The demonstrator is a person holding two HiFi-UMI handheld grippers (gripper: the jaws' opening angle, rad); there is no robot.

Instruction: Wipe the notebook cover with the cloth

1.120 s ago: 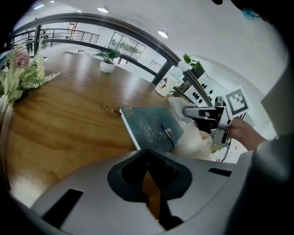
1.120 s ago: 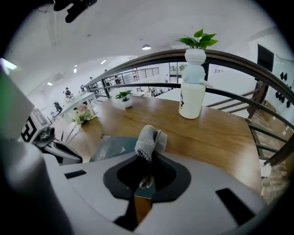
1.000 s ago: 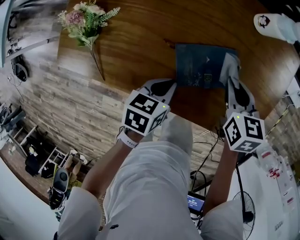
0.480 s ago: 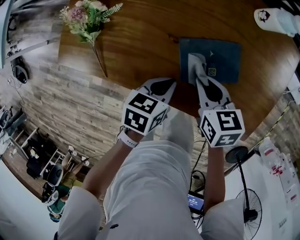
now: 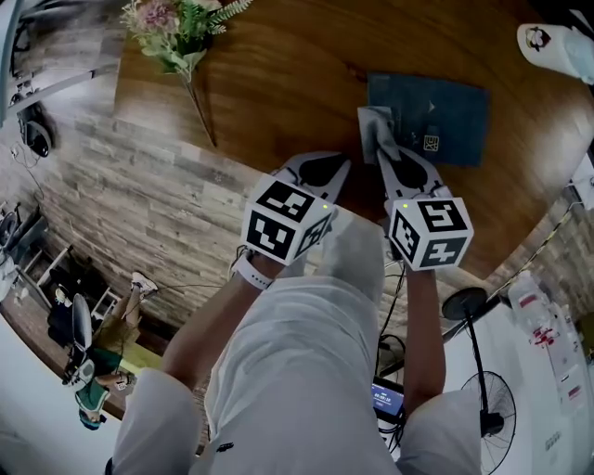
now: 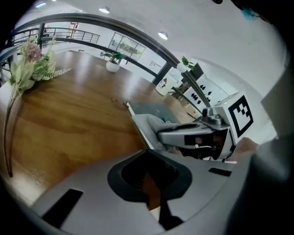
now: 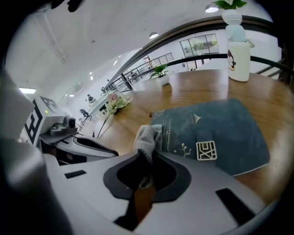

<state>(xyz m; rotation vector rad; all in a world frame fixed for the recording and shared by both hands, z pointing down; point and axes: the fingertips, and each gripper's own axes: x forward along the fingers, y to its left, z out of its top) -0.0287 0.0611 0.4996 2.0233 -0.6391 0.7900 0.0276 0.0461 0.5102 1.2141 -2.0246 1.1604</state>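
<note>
Now the grey cloth [image 7: 147,135] is being pinched in the right gripper [image 7: 146,160], whose jaws are being kept closed on its bunched fold. A second ago it was being pressed at the right edge of the blue notebook [image 5: 436,116]. Half a second ago it was on the left half, and now it is being held over the left edge, partly on the wooden table [image 5: 278,83]. The left gripper [image 6: 154,174] is being held where it was, at 9 o'clock of the right one and off the notebook. Its jaws are drawn nearly together with nothing between them. Two grippers, one cloth, one notebook, one bunch of flowers [image 5: 176,23] and one white bottle [image 5: 555,42] are being counted. The notebook is lying flat at 1 o'clock of the right fingertips, its left edge under the cloth. The flowers are lying at 10 o'clock and the bottle at 2 o'clock, both well apart from the notebook.
</note>
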